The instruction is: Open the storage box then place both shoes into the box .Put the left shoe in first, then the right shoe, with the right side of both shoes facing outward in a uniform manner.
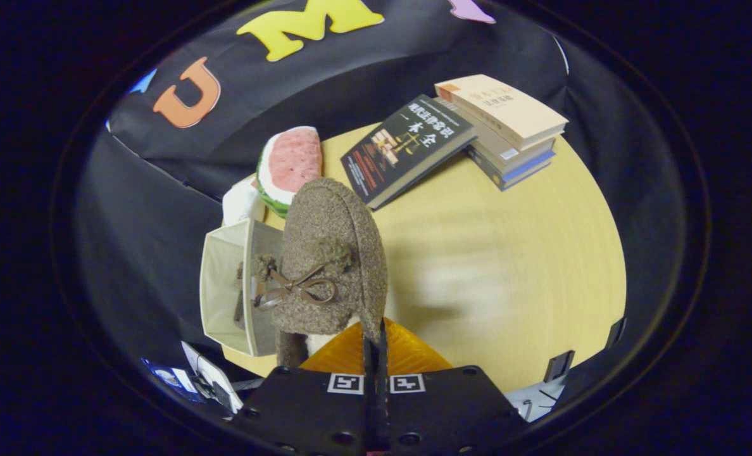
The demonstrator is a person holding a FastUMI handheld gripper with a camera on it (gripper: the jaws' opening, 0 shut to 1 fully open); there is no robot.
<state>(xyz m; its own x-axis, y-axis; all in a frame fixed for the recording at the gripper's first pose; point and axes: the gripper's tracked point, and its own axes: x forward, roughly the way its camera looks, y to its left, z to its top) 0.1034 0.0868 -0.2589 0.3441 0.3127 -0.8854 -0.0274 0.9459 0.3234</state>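
One fuzzy shoe (328,253) is hanging from my jaws, clamped thin on its heel rim. Soft, light, floppy; I'm carrying it beside the open storage box (224,285).

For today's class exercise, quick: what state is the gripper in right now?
Gripper: fingers closed on the rim of the brown fuzzy shoe, holding it beside the open storage box.

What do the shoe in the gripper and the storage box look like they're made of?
The shoe looks like nubby brown wool or bouclé fabric with a matte, fuzzy surface; its bow looks like a thin smooth cord, perhaps leather. The storage box looks like pale cloth over stiff panels, judging by its flat, dull walls, though I can't be sure. The gripper is closed on the shoe's rear edge.
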